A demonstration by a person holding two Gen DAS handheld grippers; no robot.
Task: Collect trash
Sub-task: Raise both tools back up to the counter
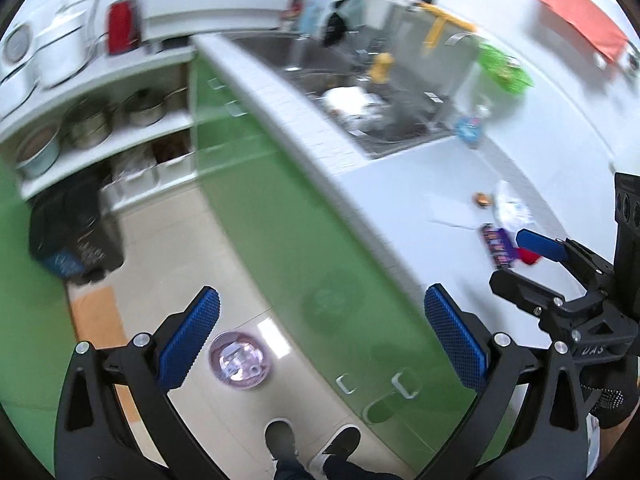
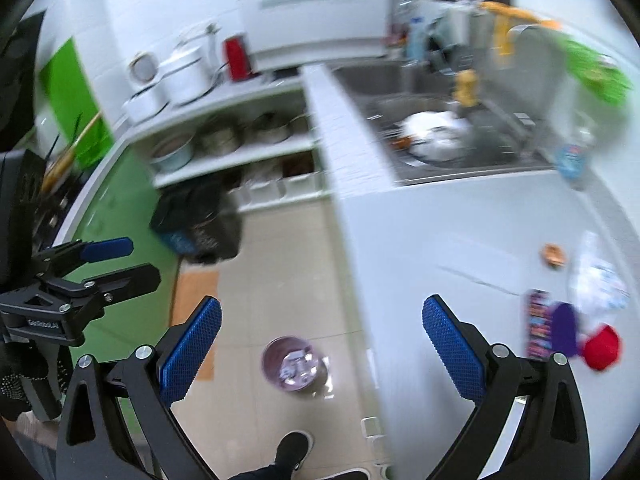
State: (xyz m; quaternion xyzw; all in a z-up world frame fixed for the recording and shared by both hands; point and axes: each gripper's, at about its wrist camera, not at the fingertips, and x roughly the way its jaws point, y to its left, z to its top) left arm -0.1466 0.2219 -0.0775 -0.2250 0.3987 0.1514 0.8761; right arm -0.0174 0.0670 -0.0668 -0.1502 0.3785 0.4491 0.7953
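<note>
Trash lies on the white counter point(image 2: 460, 220): a purple snack wrapper point(image 2: 538, 322), a red cap-like piece point(image 2: 602, 347), crumpled clear plastic point(image 2: 596, 276) and a small brown scrap point(image 2: 554, 256). The wrapper point(image 1: 498, 246), plastic point(image 1: 510, 204) and scrap point(image 1: 482, 199) also show in the left wrist view. A small purple bin point(image 1: 240, 360) stands on the floor; it also shows in the right wrist view point(image 2: 294, 364). My left gripper point(image 1: 320, 338) is open and empty above the floor. My right gripper point(image 2: 322, 344) is open and empty over the counter edge, left of the trash.
A sink point(image 2: 440, 136) with dishes lies beyond the trash, with a blue-labelled bottle point(image 2: 570, 158) beside it. Green cabinet fronts point(image 1: 288, 208) run under the counter. Shelves with pots point(image 1: 100, 124) and a black bag point(image 1: 76, 236) stand at the left. The person's shoes point(image 1: 312, 444) are below.
</note>
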